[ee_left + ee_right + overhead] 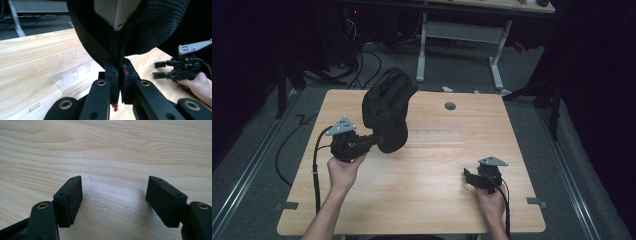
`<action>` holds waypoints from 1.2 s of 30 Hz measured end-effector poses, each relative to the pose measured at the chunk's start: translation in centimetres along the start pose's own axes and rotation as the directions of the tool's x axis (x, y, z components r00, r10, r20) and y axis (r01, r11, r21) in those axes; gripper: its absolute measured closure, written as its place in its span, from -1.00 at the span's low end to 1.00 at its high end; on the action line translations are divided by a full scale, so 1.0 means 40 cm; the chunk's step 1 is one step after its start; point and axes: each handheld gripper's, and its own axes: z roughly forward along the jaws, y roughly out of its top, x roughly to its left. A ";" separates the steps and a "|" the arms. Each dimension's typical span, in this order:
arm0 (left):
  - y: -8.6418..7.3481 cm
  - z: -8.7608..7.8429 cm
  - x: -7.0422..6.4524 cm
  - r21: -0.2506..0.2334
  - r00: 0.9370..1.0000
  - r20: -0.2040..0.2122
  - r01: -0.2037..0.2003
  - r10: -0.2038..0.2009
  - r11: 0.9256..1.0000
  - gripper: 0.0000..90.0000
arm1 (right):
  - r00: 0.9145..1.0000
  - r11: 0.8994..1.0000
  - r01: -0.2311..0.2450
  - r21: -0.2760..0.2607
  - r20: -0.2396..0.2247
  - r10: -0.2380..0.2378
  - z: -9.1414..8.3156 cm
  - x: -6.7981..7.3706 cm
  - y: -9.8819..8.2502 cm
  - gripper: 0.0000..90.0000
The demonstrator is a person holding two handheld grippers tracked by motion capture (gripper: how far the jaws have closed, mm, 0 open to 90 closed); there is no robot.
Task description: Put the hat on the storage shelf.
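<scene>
A black cap with a mesh side and pale lining hangs tilted above the left half of the wooden table. My left gripper is shut on the cap's lower edge; in the left gripper view its jaws pinch the black fabric. Near the table's front right, my right gripper rests in a hand with its jaws apart. Bare wood lies between its pads, and it also shows at the right of the left gripper view.
A clear plastic slotted rack lies at the table's middle, just right of the cap. A round grey hole cover sits near the far edge. A white desk frame and floor cables stand beyond the table.
</scene>
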 end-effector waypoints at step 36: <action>0.038 0.088 0.058 0.047 0.982 -0.184 -0.039 0.047 0.998 0.91 | 1.000 1.000 0.003 0.000 -0.001 -0.003 0.000 0.000 0.000 -0.34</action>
